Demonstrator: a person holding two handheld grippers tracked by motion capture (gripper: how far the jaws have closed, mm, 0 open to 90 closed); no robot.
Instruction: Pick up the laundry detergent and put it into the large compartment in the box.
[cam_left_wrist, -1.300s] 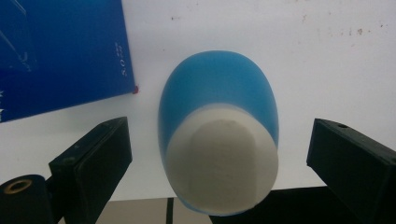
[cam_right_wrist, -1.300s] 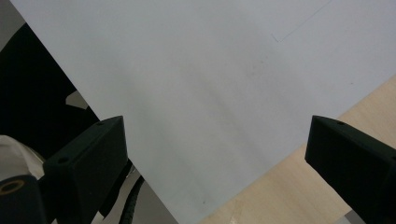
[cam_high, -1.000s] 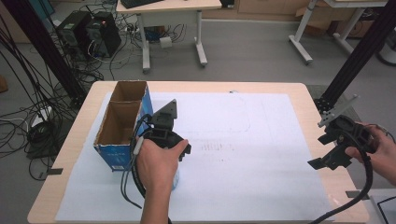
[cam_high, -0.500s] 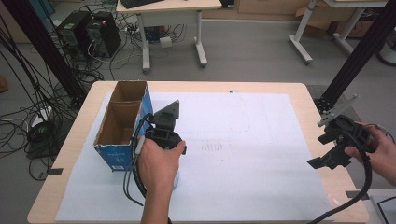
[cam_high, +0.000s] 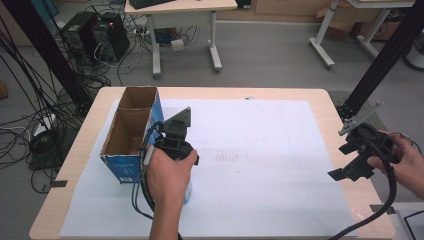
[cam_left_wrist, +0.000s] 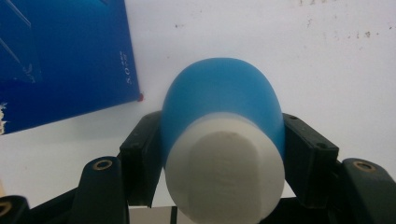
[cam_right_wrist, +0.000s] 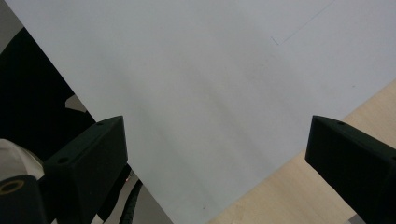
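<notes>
Blue-and-white rounded plastic object (cam_left_wrist: 224, 140) was clamped by the left gripper (cam_left_wrist: 224, 154); jaws had just closed. Probably destined for the open cardboard box (cam_high: 127, 132); transfer remained. Right gripper (cam_right_wrist: 219, 158) was held open, idle.

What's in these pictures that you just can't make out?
- Blue-and-white object in the left tongs: its lower part is cut off by the left gripper view's bottom edge; in the high view the hand covers it.
- Cardboard box: the small print on its blue side is too small to read.
</notes>
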